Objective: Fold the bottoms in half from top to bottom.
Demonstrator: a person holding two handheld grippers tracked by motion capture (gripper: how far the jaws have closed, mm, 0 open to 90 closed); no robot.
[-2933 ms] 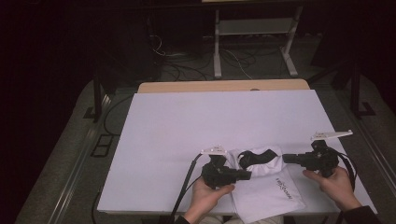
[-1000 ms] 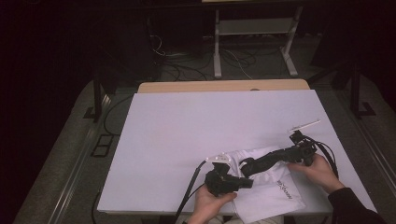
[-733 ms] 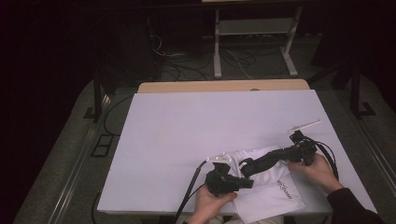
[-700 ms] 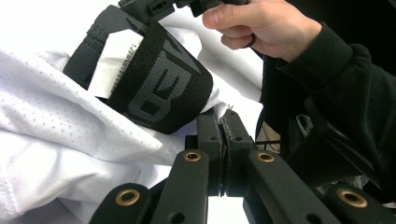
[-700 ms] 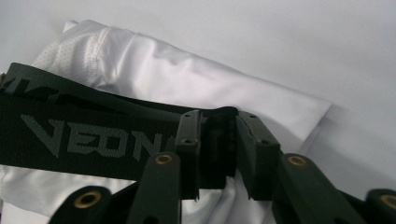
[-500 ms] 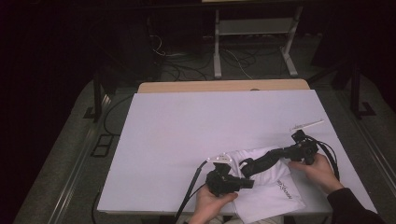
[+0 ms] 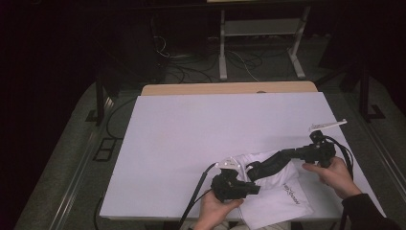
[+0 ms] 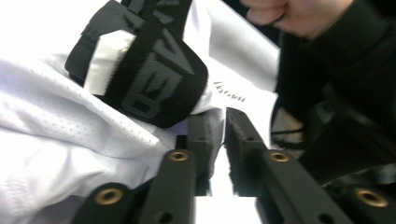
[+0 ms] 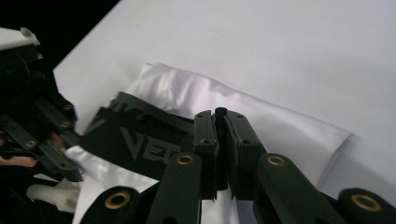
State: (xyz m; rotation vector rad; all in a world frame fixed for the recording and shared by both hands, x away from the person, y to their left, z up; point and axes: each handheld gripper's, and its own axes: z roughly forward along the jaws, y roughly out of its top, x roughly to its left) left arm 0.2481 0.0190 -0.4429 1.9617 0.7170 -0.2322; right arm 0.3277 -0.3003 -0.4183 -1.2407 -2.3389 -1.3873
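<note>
Two hand-held grippers work on one white garment (image 7: 280, 201) that lies crumpled at the near right part of the counter (image 7: 201, 129), its lower edge hanging over the near rim. One black waistband (image 7: 273, 163) with grey lettering runs along the garment's top, stretched between the grippers. The left hand-held gripper (image 7: 253, 188), held in the person's left hand (image 7: 213, 213), has just been opening a little; in the left gripper view its two jaws stand a narrow gap apart with a fold of white cloth between them, right below the waistband (image 8: 154, 79). The right hand-held gripper (image 7: 287, 155), held in the right hand (image 7: 335, 175), has just been closing; in the right gripper view its two jaws are pressed together, pinching the waistband (image 9: 140, 135). One printed mark (image 7: 290, 194) shows on the cloth.
</note>
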